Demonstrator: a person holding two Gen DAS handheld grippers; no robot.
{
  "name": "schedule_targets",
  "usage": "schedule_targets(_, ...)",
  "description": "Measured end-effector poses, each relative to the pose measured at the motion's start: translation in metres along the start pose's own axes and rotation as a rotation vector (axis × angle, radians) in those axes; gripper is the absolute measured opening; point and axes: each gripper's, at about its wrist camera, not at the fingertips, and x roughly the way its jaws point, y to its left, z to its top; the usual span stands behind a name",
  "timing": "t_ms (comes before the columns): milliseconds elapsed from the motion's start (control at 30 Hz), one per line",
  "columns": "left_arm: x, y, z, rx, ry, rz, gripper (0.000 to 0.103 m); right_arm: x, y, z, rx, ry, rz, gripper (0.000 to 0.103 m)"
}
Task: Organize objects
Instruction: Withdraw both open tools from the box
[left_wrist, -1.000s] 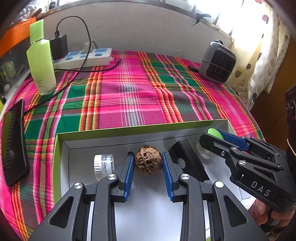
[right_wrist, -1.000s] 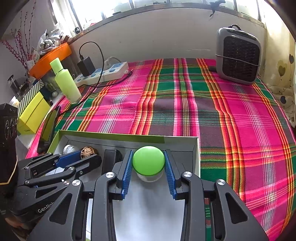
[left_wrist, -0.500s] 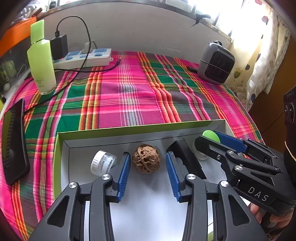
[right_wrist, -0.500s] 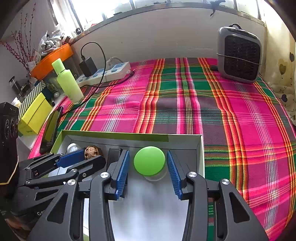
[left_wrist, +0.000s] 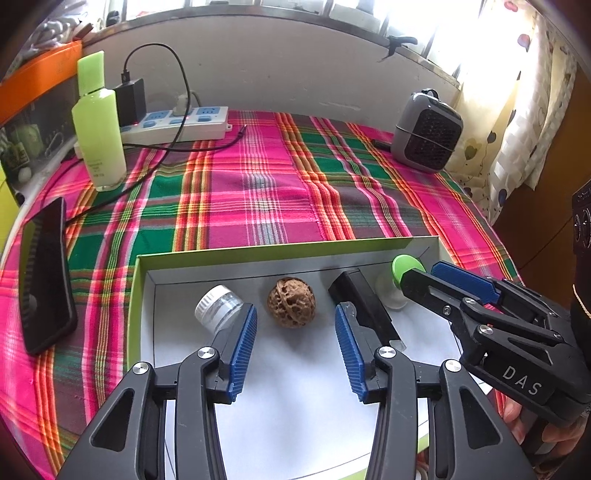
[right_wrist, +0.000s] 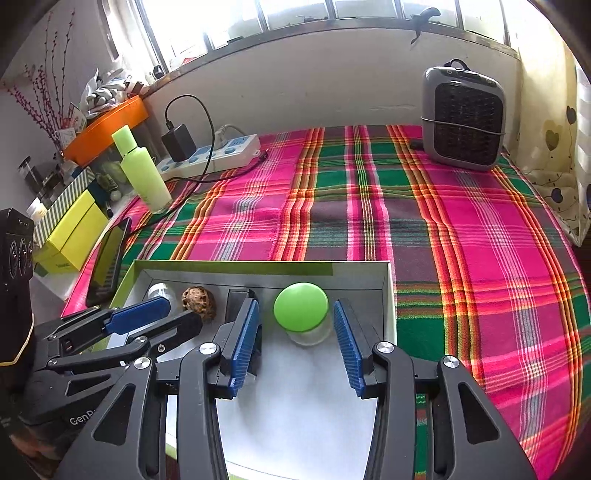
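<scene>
Two items sit low in the frame inside the box (left_wrist: 207, 254) on the plaid surface: a walnut (left_wrist: 291, 302), judged light, hard and prone to roll, best pinched across its widest part, and a green-lidded jar (right_wrist: 303, 314), judged light and slippery, best taken by its lid edge. Left gripper (left_wrist: 295, 343) fingers are opening, flanking the walnut, not touching. Right gripper (right_wrist: 297, 341) fingers stand spread either side of the jar, clear of it.

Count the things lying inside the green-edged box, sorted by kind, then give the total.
Small clear bottle with white cap: 1
Walnut: 1
Black rectangular item: 1
Jar with green lid: 1
Total in the box: 4
</scene>
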Motion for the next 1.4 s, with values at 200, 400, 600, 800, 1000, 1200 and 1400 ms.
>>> schedule_targets(200,-0.017,-0.003,-0.007,0.01,-0.023,0.01,0.043,-0.013,0.001,-0.007,0.006,-0.017,0.0,0.044)
schedule_targets(400,-0.028,-0.004,-0.016,0.002,-0.032,0.013,0.043,-0.025,0.003,-0.016,0.005,-0.028,-0.004,0.044)
schedule_targets(600,-0.041,-0.003,-0.025,-0.01,-0.051,0.014,0.043,-0.035,0.006,-0.024,0.004,-0.037,-0.002,0.044)
schedule_targets(800,-0.056,-0.002,-0.036,-0.017,-0.069,0.024,0.043,-0.046,0.011,-0.035,-0.003,-0.051,-0.001,0.044)
schedule_targets(1000,-0.068,0.003,-0.05,-0.04,-0.081,0.018,0.043,-0.06,0.015,-0.049,-0.015,-0.069,0.001,0.044)
schedule_targets(1200,-0.082,0.01,-0.065,-0.063,-0.094,0.021,0.043,-0.071,0.019,-0.063,-0.02,-0.077,-0.009,0.044)
schedule_targets(1400,-0.093,0.018,-0.082,-0.084,-0.107,0.027,0.043,-0.08,0.023,-0.082,-0.038,-0.077,-0.011,0.044)
